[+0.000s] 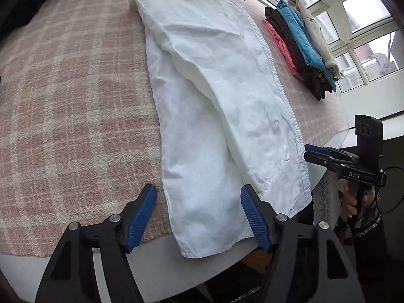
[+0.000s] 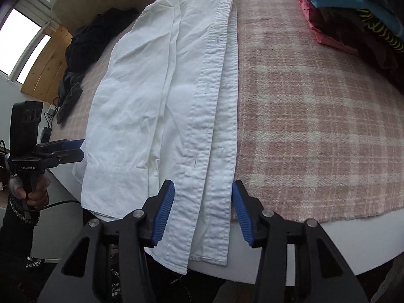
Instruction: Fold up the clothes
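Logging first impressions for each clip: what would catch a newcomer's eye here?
A long white cotton shirt, folded into a narrow strip, lies down the pink plaid blanket. Both hand-held grippers, left and right, stand open over its near hem. A stack of folded coloured clothes sits by the window.

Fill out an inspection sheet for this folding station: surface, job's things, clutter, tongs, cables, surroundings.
Surface: pink plaid blanket over a white table.
Job's things: white shirt laid out long, sides folded in, its hem hanging over the near edge; stack of folded clothes at the far right.
Clutter: dark garment heap on the far left side.
Tongs: left tongs open over the hem's left part; right tongs open astride the button placket; no pad presses the cloth.
Cables: black cable at the right handle; black cable at the left handle.
Surroundings: windows beyond the table.
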`<state>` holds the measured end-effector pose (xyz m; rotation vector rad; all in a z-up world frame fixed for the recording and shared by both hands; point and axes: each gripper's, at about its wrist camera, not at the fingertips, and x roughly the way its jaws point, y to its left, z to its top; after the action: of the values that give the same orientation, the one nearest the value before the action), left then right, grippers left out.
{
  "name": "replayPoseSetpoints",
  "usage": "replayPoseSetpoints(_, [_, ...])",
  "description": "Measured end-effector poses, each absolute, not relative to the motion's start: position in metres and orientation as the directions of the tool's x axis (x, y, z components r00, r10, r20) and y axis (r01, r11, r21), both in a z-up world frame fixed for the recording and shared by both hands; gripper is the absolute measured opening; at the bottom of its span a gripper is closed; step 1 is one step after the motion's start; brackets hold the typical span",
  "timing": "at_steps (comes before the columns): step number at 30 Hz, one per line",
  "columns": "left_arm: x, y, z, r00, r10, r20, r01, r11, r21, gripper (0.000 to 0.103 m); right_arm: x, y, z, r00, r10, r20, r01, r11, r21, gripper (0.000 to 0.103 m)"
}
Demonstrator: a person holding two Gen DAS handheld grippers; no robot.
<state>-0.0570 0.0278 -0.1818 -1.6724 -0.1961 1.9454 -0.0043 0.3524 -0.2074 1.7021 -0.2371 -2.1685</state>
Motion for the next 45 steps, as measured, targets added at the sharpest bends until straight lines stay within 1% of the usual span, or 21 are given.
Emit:
replayPoseSetpoints(1, [-0.054, 0.033, -0.183, -0.049, 0.494, -0.868, -0.342, -0.825, -0.450, 0.062, -0.001, 0.345, -0.207, -0.197, -0.365, -0.910, 0.222, -0.921, 0.321, 0.048])
replayPoseSetpoints(2, [-0.051, 0.038, -0.182, -0.048, 0.482, -0.875, -0.371, -0.822, -0.433, 0.049, 0.002, 0.338, -0.205, -0.198, -0.340, -0.919, 0.263, -0.922, 0.285, 0.046])
replayPoseSetpoints(4, [-0.045, 0.046, -0.187, -0.008, 0.484, -0.875, -0.410, -0.800, -0.439, 0.005, 0.005, 0.327, -0.204, -0.179, -0.321, -0.930, 0.324, -0.912, 0.252, 0.017])
replayPoseSetpoints(5, [-0.044, 0.048, -0.188, 0.008, 0.493, -0.870, -0.414, -0.790, -0.452, 0.003, 0.003, 0.328, -0.206, -0.133, -0.359, -0.924, 0.314, -0.900, 0.304, 0.005])
replayPoseSetpoints(9, [-0.048, 0.042, -0.177, 0.051, 0.560, -0.827, -0.391, -0.751, -0.533, 0.003, -0.013, 0.348, -0.187, -0.085, -0.517, -0.852, 0.236, -0.841, 0.487, 0.005])
replayPoseSetpoints(13, [-0.066, 0.023, -0.134, 0.020, 0.672, -0.740, -0.331, -0.694, -0.639, 0.003, -0.037, 0.372, -0.142, -0.128, -0.719, -0.683, 0.170, -0.695, 0.699, 0.004])
replayPoseSetpoints(18, [-0.137, 0.018, -0.091, -0.120, 0.737, -0.665, -0.278, -0.669, -0.690, 0.003, -0.125, 0.398, -0.112, -0.229, -0.826, -0.515, 0.099, -0.546, 0.832, 0.004])
replayPoseSetpoints(20, [-0.180, 0.025, -0.097, -0.157, 0.723, -0.673, -0.223, -0.690, -0.689, 0.006, -0.179, 0.389, -0.114, -0.256, -0.795, -0.550, 0.104, -0.588, 0.802, 0.008])
replayPoseSetpoints(23, [-0.247, 0.036, -0.129, -0.169, 0.625, -0.762, -0.123, -0.781, -0.613, 0.011, -0.259, 0.382, -0.145, -0.229, -0.659, -0.716, 0.059, -0.744, 0.666, 0.022])
replayPoseSetpoints(27, [-0.277, 0.020, -0.139, -0.204, 0.557, -0.805, -0.029, -0.825, -0.564, 0.014, -0.283, 0.406, -0.143, -0.303, -0.569, -0.764, 0.058, -0.812, 0.581, 0.025])
replayPoseSetpoints(29, [-0.267, 0.012, -0.118, -0.281, 0.523, -0.805, -0.071, -0.848, -0.526, 0.040, -0.272, 0.407, -0.126, -0.359, -0.508, -0.783, 0.130, -0.858, 0.497, 0.029])
replayPoseSetpoints(30, [-0.262, 0.009, -0.107, -0.320, 0.499, -0.805, -0.095, -0.863, -0.497, 0.044, -0.266, 0.401, -0.119, -0.377, -0.508, -0.775, 0.184, -0.861, 0.475, 0.029])
replayPoseSetpoints(32, [-0.256, 0.009, -0.092, -0.346, 0.478, -0.807, -0.157, -0.878, -0.452, 0.044, -0.255, 0.386, -0.116, -0.362, -0.529, -0.768, 0.295, -0.846, 0.444, 0.029])
replayPoseSetpoints(34, [-0.255, 0.017, -0.090, -0.331, 0.527, -0.783, -0.222, -0.850, -0.478, 0.044, -0.256, 0.358, -0.130, -0.338, -0.528, -0.779, 0.363, -0.837, 0.410, 0.029])
replayPoseSetpoints(37, [-0.274, 0.044, -0.123, -0.229, 0.568, -0.791, -0.271, -0.817, -0.508, 0.046, -0.270, 0.332, -0.167, -0.275, -0.528, -0.804, 0.371, -0.829, 0.417, 0.029])
replayPoseSetpoints(39, [-0.294, 0.056, -0.160, -0.172, 0.454, -0.874, -0.227, -0.882, -0.413, 0.038, -0.274, 0.338, -0.192, -0.227, -0.451, -0.863, 0.329, -0.870, 0.368, 0.029])
replayPoseSetpoints(40, [-0.301, 0.055, -0.169, -0.156, 0.440, -0.884, -0.201, -0.891, -0.408, 0.030, -0.276, 0.345, -0.202, -0.201, -0.422, -0.884, 0.309, -0.884, 0.352, 0.026])
replayPoseSetpoints(41, [-0.307, 0.053, -0.178, -0.138, 0.427, -0.894, -0.175, -0.899, -0.402, 0.026, -0.277, 0.353, -0.212, -0.175, -0.394, -0.902, 0.289, -0.897, 0.335, 0.017])
replayPoseSetpoints(43, [-0.316, 0.050, -0.167, -0.172, 0.417, -0.892, -0.162, -0.905, -0.392, 0.025, -0.286, 0.375, -0.193, -0.234, -0.405, -0.884, 0.243, -0.905, 0.350, 0.019])
replayPoseSetpoints(44, [-0.321, 0.050, -0.153, -0.218, 0.405, -0.888, -0.177, -0.911, -0.372, 0.030, -0.291, 0.386, -0.184, -0.264, -0.409, -0.873, 0.220, -0.907, 0.359, 0.022])
replayPoseSetpoints(45, [-0.328, 0.053, -0.140, -0.253, 0.405, -0.879, -0.191, -0.911, -0.365, 0.035, -0.303, 0.390, -0.175, -0.303, -0.435, -0.848, 0.208, -0.898, 0.386, 0.038])
